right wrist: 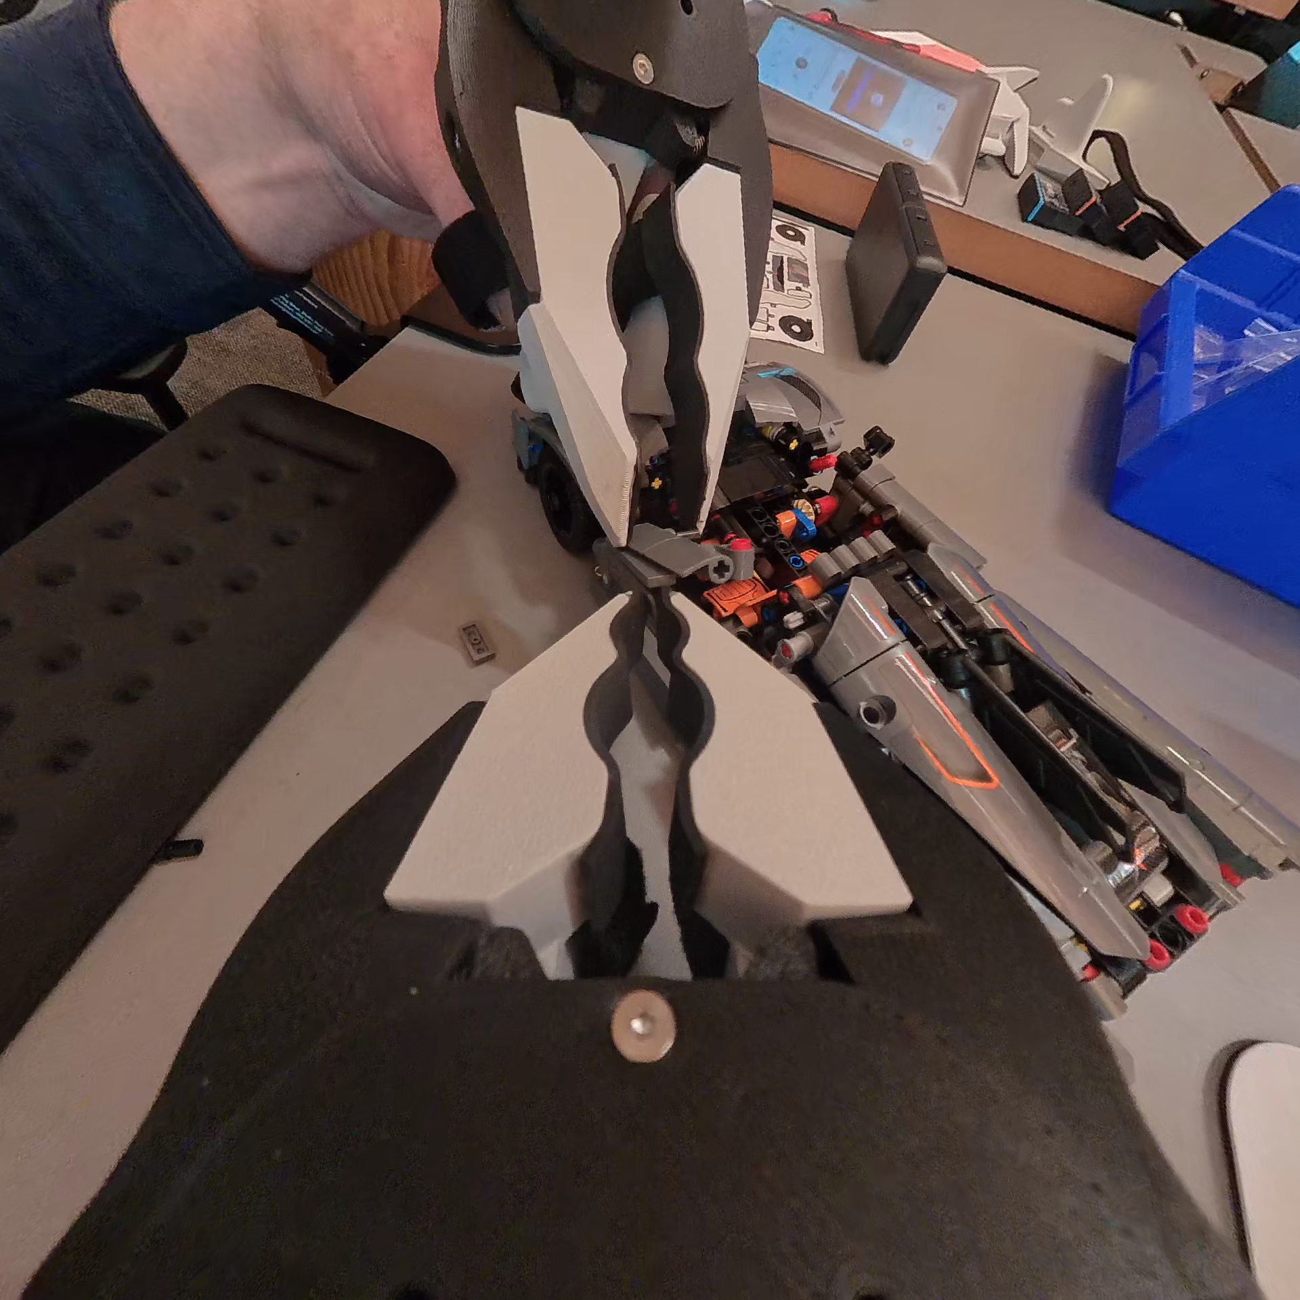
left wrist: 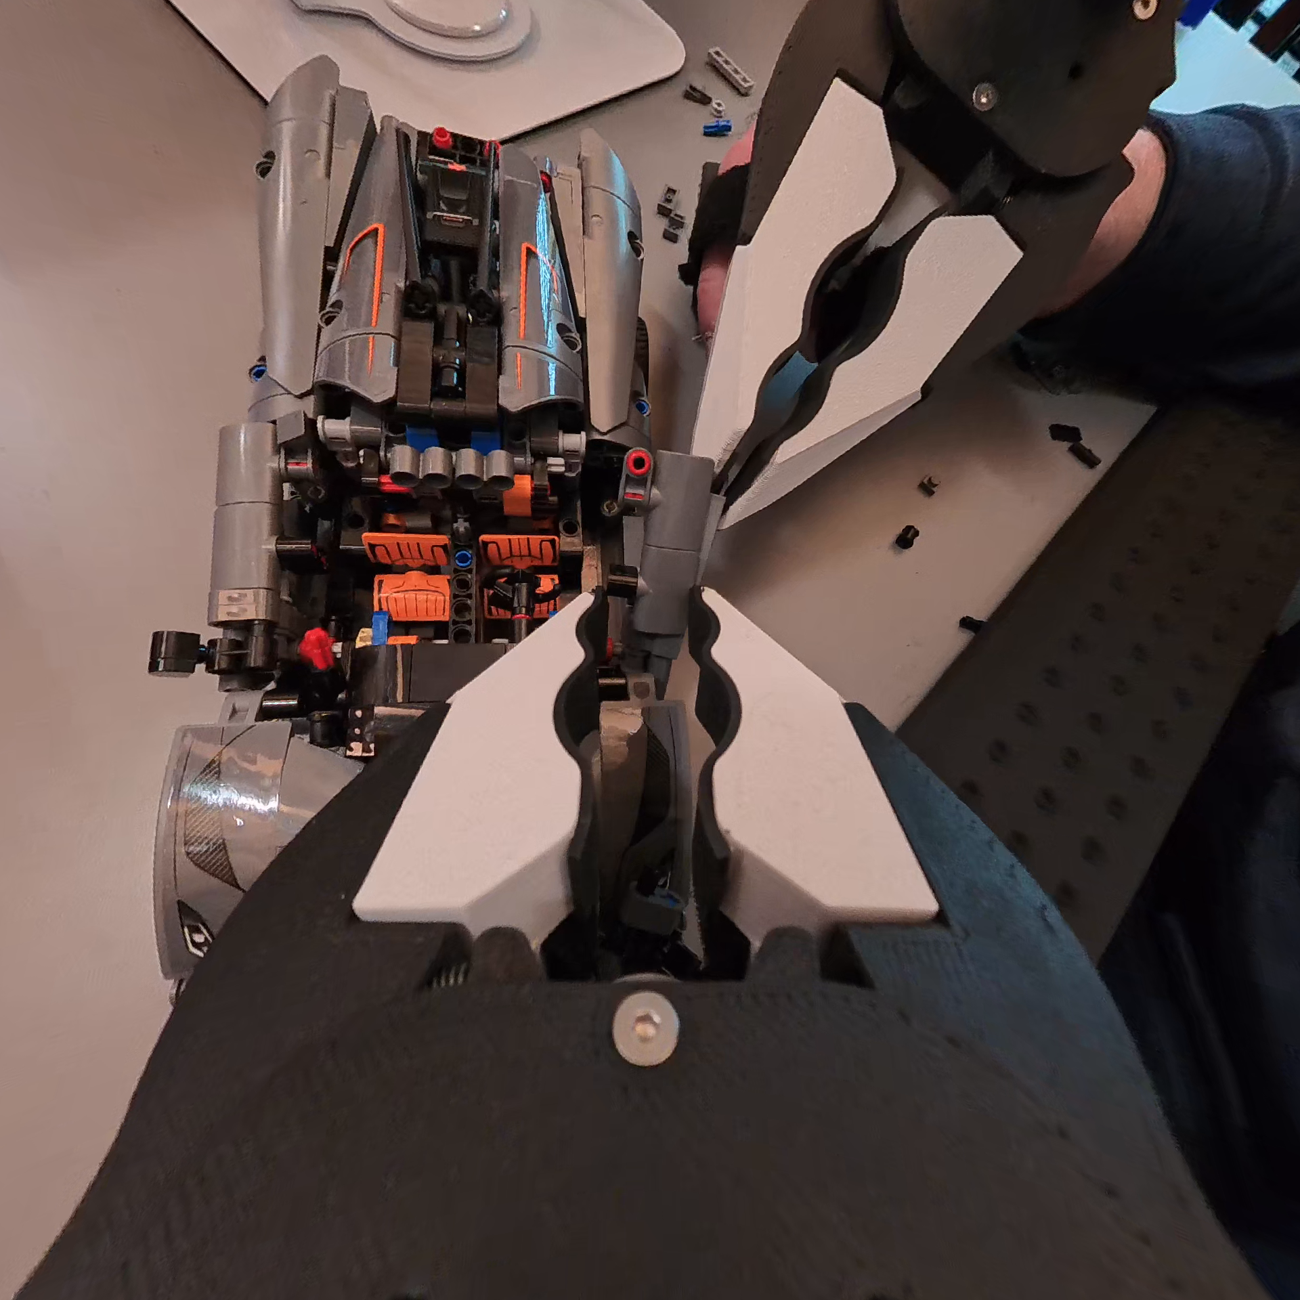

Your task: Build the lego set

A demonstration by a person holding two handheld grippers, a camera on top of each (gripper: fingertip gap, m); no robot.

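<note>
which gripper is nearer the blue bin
Right. The right gripper sits at the car's near side, across it from the blue bin; the left gripper reaches in from farther away.

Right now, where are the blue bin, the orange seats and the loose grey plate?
blue bin [right wrist: 1210,450], right wrist view, side wall.
orange seats [left wrist: 411,594], left wrist view, left seat cushion.
loose grey plate [right wrist: 478,641], right wrist view, top face.

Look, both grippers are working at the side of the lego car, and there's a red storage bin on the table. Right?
Not quite: the storage bin is blue, as the right wrist view shows. Both grippers, left and right, do meet at the lego car.
</note>
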